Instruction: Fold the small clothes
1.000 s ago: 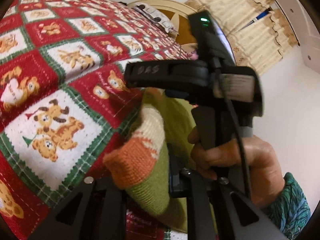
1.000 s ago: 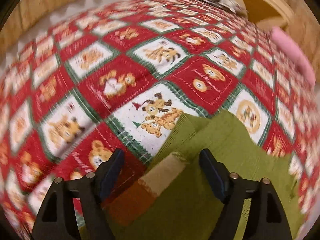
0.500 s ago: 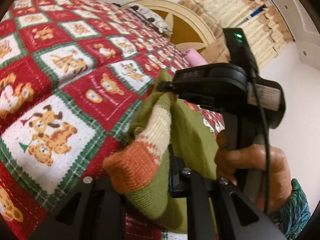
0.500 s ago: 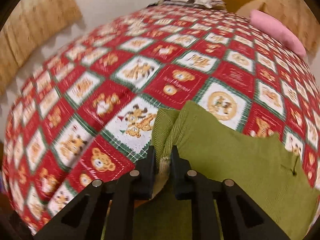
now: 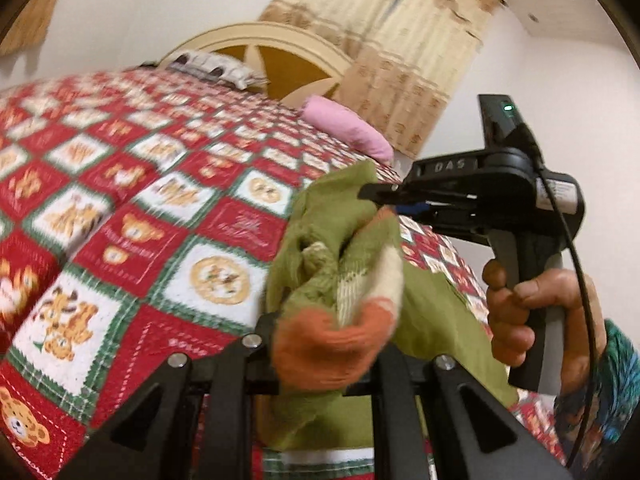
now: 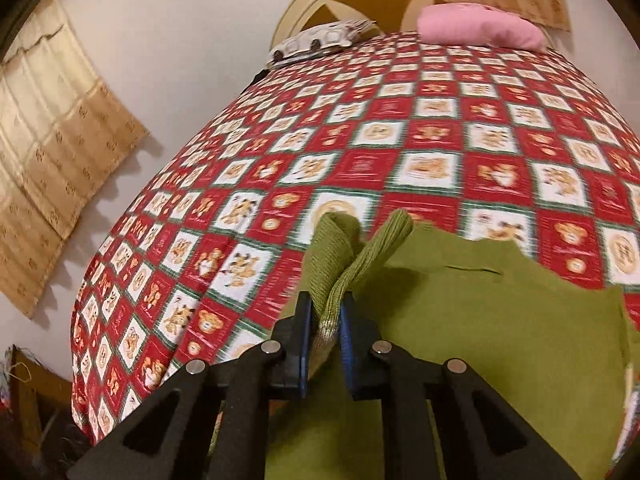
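A small green knit sweater [image 6: 500, 320] with a cream and orange sleeve cuff [image 5: 332, 340] lies partly on the red patchwork bedspread [image 6: 400, 120]. My left gripper [image 5: 320, 360] is shut on the sleeve near the orange cuff, which drapes over its fingers. My right gripper [image 6: 324, 320] is shut on a bunched green fold of the same sleeve. In the left wrist view the right gripper [image 5: 372, 194] shows from the side, held by a hand, pinching the sleeve higher up. Both hold the sleeve lifted above the bed.
A pink pillow [image 6: 480, 26] and a patterned pillow [image 6: 320, 40] lie at the bed's head by a cream headboard [image 5: 260, 40]. Beige curtains [image 6: 52, 160] hang on the wall. The bed's left edge [image 6: 100, 280] drops off.
My right gripper closed on the sleeve fold a second ago. Both grippers have since lifted the sleeve and tilted up, so more of the far bed and wall shows.
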`<state>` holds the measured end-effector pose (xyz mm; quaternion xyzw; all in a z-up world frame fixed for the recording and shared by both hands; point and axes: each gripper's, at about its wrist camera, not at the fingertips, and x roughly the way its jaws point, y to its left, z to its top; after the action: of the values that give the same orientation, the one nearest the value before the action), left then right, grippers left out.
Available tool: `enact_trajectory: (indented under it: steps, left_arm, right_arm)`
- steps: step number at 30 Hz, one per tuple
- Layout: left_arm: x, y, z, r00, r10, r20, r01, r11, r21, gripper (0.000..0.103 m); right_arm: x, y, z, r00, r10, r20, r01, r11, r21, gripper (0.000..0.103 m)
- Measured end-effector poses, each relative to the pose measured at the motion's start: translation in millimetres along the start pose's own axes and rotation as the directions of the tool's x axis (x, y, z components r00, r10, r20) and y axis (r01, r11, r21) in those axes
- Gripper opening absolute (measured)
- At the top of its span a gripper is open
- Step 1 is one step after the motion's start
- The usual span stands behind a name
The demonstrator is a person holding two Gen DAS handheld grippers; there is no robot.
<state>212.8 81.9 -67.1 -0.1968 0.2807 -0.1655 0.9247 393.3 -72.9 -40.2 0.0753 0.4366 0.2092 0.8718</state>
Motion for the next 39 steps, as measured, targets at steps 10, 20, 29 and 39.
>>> enact_trajectory:
  steps: [10, 20, 29, 39]
  left_arm:
    - [13.2, -98.1, -6.4, 0.998, -0.052, -0.018, 0.055, 0.960, 0.275, 0.015]
    - [41.5, -181.4, -35.1, 0.986, -0.132, -0.106, 0.165, 0.892, 0.421, 0.015]
    - [84.5, -230.7, -73.3, 0.970, -0.090, -0.225, 0.195, 0.838, 0.509, 0.015]
    - [93.6, -242.0, -90.5, 0.946, -0.044, -0.321, 0.217, 0.822, 0.527, 0.023]
  right_arm:
    - [-57.8, -83.3, -4.8, 0.998, -0.035, 0.056, 0.031, 0.997, 0.065, 0.012]
    - [-100.7, -160.0, -20.4, 0.992, -0.104, 0.075, 0.097, 0.991, 0.088, 0.011]
    - [-96.4, -231.0, -49.9, 0.991, -0.124, 0.057, 0.112, 0.976, 0.184, 0.011]
    - [-79.0, -265.1, -78.1, 0.990, -0.131, 0.046, 0.116, 0.964, 0.239, 0.011]
